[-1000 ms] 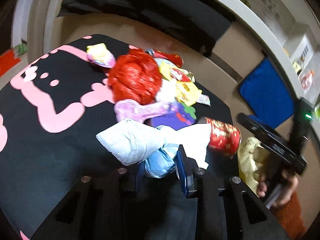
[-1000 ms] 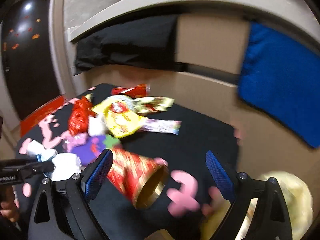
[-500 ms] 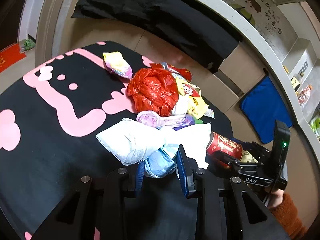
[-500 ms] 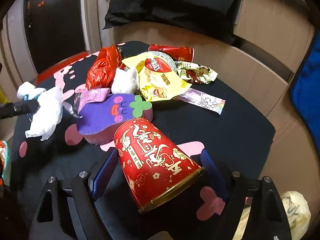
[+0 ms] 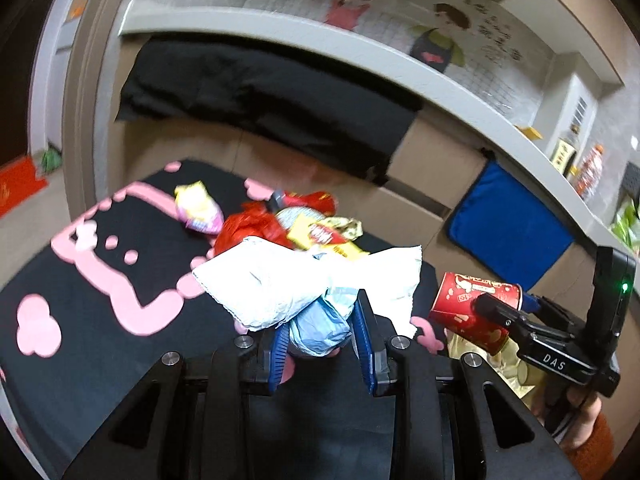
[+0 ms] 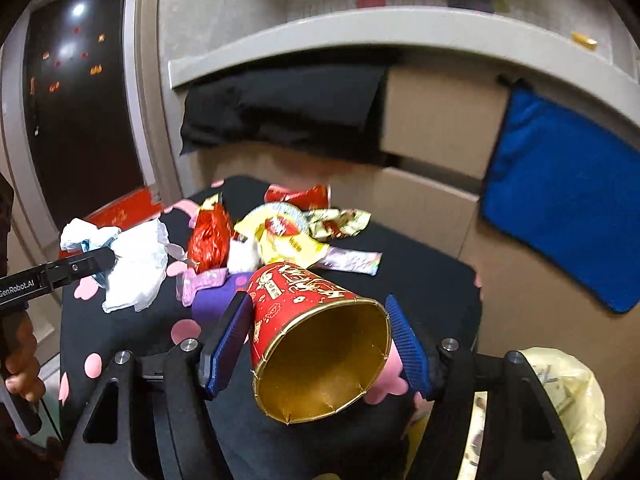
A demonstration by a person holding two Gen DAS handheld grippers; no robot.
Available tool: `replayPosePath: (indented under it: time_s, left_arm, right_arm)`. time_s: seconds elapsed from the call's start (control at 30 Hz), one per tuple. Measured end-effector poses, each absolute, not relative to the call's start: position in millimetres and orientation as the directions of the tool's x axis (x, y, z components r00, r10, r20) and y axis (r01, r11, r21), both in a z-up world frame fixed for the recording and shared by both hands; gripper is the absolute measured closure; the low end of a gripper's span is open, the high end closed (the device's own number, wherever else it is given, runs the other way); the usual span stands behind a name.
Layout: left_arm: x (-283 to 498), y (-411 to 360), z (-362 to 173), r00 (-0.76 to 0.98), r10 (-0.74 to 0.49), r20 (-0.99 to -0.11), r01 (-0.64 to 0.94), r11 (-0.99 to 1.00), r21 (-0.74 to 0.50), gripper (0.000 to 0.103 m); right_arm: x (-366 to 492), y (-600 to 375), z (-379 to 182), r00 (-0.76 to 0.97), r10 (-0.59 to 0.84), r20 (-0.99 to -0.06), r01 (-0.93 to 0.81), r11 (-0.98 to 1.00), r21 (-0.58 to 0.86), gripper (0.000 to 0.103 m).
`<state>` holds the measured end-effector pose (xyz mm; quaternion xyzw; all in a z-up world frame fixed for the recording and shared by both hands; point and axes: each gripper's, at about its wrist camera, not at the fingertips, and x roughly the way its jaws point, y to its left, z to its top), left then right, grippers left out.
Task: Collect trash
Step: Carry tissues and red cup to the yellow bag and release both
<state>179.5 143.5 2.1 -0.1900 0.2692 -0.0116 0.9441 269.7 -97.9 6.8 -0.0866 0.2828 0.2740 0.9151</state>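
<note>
My left gripper (image 5: pixel 320 320) is shut on a wad of white tissue and pale blue wrapper (image 5: pixel 272 284), held up over the black table with pink shapes (image 5: pixel 80 320). The wad (image 6: pixel 136 268) also shows at the left of the right wrist view. The right gripper's (image 6: pixel 316 304) jaws are closing, and both blue pads press on a red paper cup (image 6: pixel 304 300) with a gold inside, its mouth facing the camera. The cup (image 5: pixel 468 308) hangs off the table. Behind lie a red plastic bag (image 6: pixel 208 236), a yellow snack packet (image 6: pixel 288 244) and a purple piece (image 6: pixel 216 300).
A pale yellow trash bag (image 6: pixel 560 400) stands open below the table's right edge. A blue cushion (image 6: pixel 560 200) and a black cloth (image 5: pixel 260 100) hang on the cabinet front behind. A person's hand (image 6: pixel 20 360) holds the left gripper's handle.
The right gripper's jaws have closed in on the red cup and raised it off the table. The left gripper rose with its tissue wad, so the pile now looks farther off.
</note>
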Motion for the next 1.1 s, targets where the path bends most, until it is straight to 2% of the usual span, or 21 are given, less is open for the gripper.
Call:
replayPosePath:
  time_s: [0.27,0.43,0.53,0.8,1.1]
  left_arm:
    - [186.9,96.9,31.4,0.881,-0.139,-0.452,0.005,0.958,-0.286,0.072]
    - [205.9,41.7,51.8,0.887,-0.255,-0.384,0.158,0.951,-0.266,0.072]
    - [221.8,6.0,54.2,0.868,-0.318,-0.380,0.231,0.938,-0.257,0.072]
    - [265.8,-84.6,27.8,0.754,-0.444,-0.484,0.364,0.896,-0.254,0.072]
    - [307.5,-163.9,-18.3,0.597,-0.488,-0.637,0.471,0.856,-0.214,0.072]
  right_arm:
    - [259.8,-148.5,28.8,0.754,0.430,-0.496,-0.471,0.881,0.047,0.038]
    - [249.3,-199.3,51.6,0.827,0.360,-0.432,-0.374,0.926,0.056,0.038]
    - [240.0,-236.3,62.3,0.872,0.278,-0.402,-0.288,0.957,0.035,0.038]
    - [227.5,-334.3,58.1,0.910,0.081,-0.406,-0.072,0.997,0.038,0.038]
    - [241.7,-381.9,22.2,0.887,0.018,-0.461,0.011,0.998,0.060,0.037]
